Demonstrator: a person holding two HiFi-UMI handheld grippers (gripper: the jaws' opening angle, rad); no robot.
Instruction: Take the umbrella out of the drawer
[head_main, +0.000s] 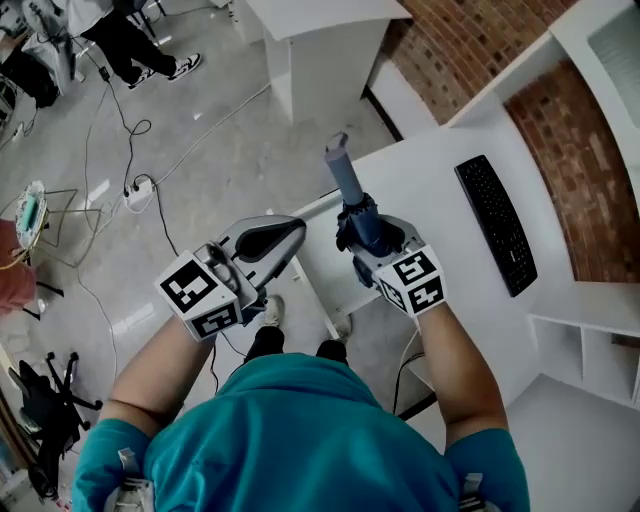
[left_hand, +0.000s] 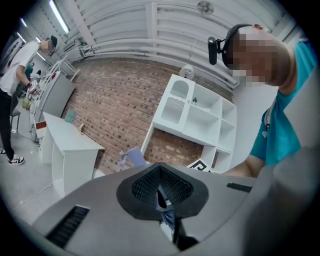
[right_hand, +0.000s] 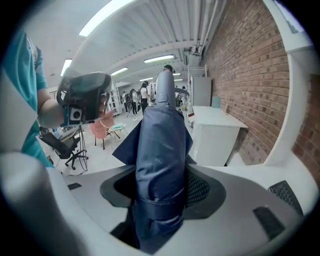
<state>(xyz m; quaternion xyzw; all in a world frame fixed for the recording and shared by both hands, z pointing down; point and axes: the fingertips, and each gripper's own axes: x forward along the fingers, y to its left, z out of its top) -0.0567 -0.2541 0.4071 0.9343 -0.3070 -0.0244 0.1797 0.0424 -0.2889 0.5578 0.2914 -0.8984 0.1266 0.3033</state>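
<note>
**Head view.** The right tongs (head_main: 362, 228) are clamped on the folded navy umbrella (head_main: 352, 195). The umbrella stands up out of the jaws, with its grey end uppermost, over the near edge of the white table (head_main: 430, 180). A black keyboard (head_main: 497, 225) lies on that table, well apart from the umbrella. The left tongs (head_main: 295, 232) are just beside the right ones, pointing toward the umbrella with the jaws drawn together. They are not touching it, as far as this view shows. Below is grey floor, with cables running to a power strip (head_main: 138, 190).

**Left gripper view.** The pads are closed to a thin slit with no object gripped. A bluish sliver shows through the slit, but I cannot tell what it is. The umbrella's pale end (left_hand: 134, 157) pokes up just above the jaw edge. Beyond it are a brick wall (left_hand: 115, 105), a white shelf unit (left_hand: 200, 117) and a white cabinet (left_hand: 67, 145).

**Right gripper view.** Both pads press on the umbrella's rolled fabric, and its strap band sits right at the jaws. The bundle fills the gap and holds the jaws wide. Loose fabric flares out to the left, and the grey end points away from the camera.
</note>
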